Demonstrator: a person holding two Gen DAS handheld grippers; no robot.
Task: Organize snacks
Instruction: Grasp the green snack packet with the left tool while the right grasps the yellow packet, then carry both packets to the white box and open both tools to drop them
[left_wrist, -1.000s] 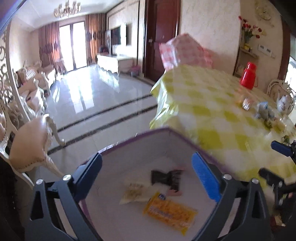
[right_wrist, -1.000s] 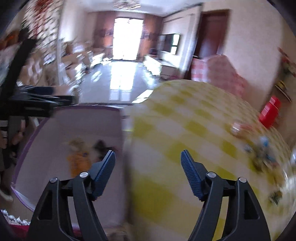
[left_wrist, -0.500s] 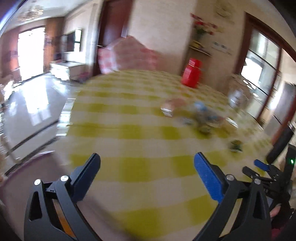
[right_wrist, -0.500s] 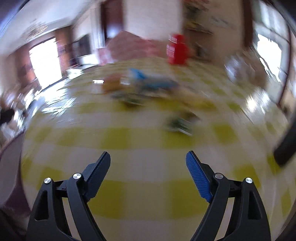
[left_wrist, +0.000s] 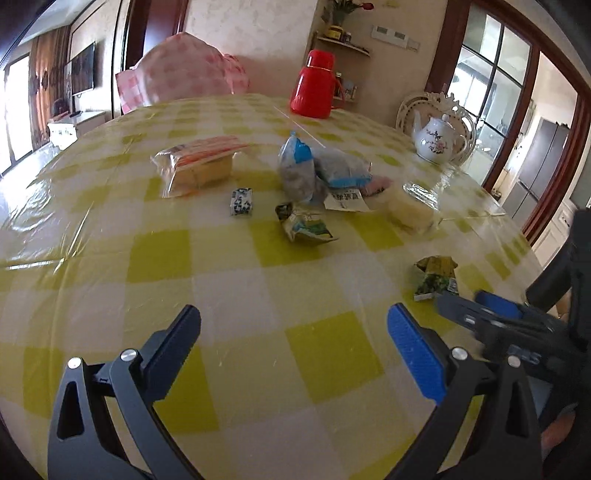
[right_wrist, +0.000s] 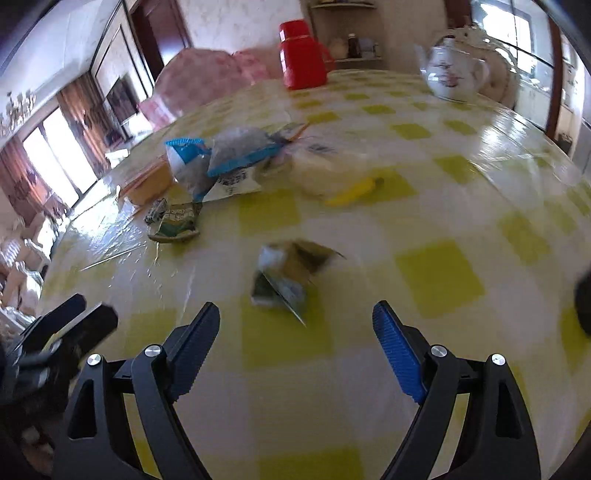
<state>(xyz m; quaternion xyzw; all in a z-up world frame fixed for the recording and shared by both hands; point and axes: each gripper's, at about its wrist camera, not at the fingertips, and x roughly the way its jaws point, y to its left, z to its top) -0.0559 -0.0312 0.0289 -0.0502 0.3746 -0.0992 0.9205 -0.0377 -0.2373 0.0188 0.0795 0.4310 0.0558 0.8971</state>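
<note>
Several snacks lie on the yellow-checked table (left_wrist: 159, 254): a clear-wrapped cake pack (left_wrist: 197, 164), a small blue-white packet (left_wrist: 242, 201), grey-blue bags (left_wrist: 314, 170), a green-white packet (left_wrist: 306, 227), a round pale cake (left_wrist: 410, 212) and a green-gold packet (left_wrist: 436, 277). My left gripper (left_wrist: 294, 325) hangs open over bare cloth, short of them all. My right gripper (right_wrist: 295, 310) is open too, with the green-gold packet (right_wrist: 286, 275) just beyond its fingertips, untouched. Each gripper shows in the other's view: the right gripper (left_wrist: 460, 299) at the right edge, the left gripper (right_wrist: 94, 308) at the left edge.
A red thermos (left_wrist: 312, 88) and a white teapot (left_wrist: 436, 138) stand at the table's far side. Behind it is a pink-checked cover (left_wrist: 184, 66). A small yellow item (right_wrist: 354, 190) lies by the round cake. The table's edge curves away on the left.
Both grippers have swung away from the purple-rimmed bin holding snacks beside the table and now face the snacks on the tabletop. The right gripper's jaws stand slightly wider.
</note>
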